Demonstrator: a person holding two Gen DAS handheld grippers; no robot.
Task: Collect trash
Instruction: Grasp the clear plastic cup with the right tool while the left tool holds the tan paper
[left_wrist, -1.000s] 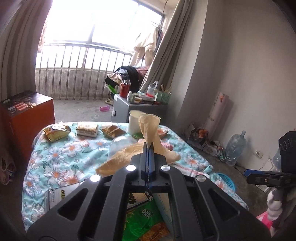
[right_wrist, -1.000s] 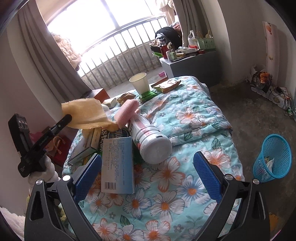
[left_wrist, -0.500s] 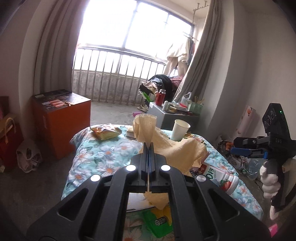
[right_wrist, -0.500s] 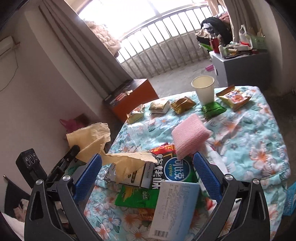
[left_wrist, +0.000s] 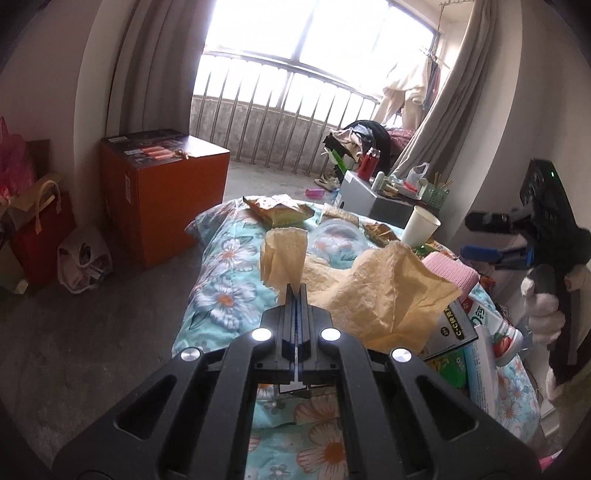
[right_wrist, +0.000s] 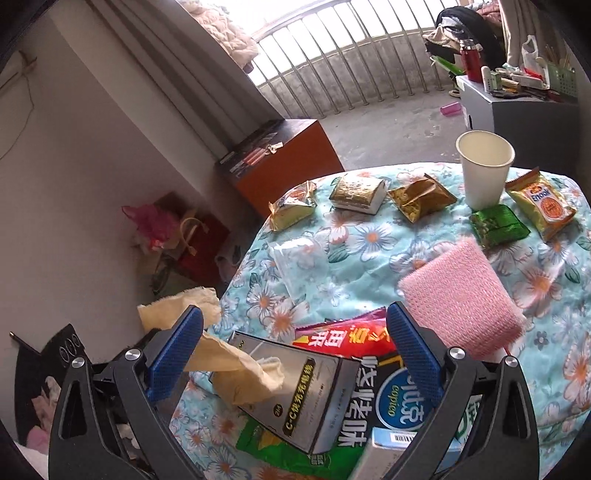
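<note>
My left gripper (left_wrist: 296, 291) is shut on a crumpled yellow paper napkin (left_wrist: 384, 291), held above the left edge of the floral-covered table (left_wrist: 225, 258). The same napkin (right_wrist: 236, 369) shows in the right wrist view, draped past the left blue pad. My right gripper (right_wrist: 295, 350) is open, its blue pads either side of a silver box (right_wrist: 295, 387) and a red wrapper (right_wrist: 343, 336) lying below, touching neither. A gloved hand holds that right gripper (left_wrist: 476, 238) at the right of the left wrist view.
On the table lie a pink sponge (right_wrist: 461, 299), a paper cup (right_wrist: 484, 170), several snack packets (right_wrist: 421, 197) and a clear bag (right_wrist: 299, 266). An orange cabinet (left_wrist: 162, 192) and bags (left_wrist: 85, 258) stand on the floor at the left. A grey cabinet (left_wrist: 369, 195) is behind.
Both grippers swung left across the table. The left one carried the napkin lower, out to the table's left edge. The right one now hangs over the pile of boxes and wrappers.
</note>
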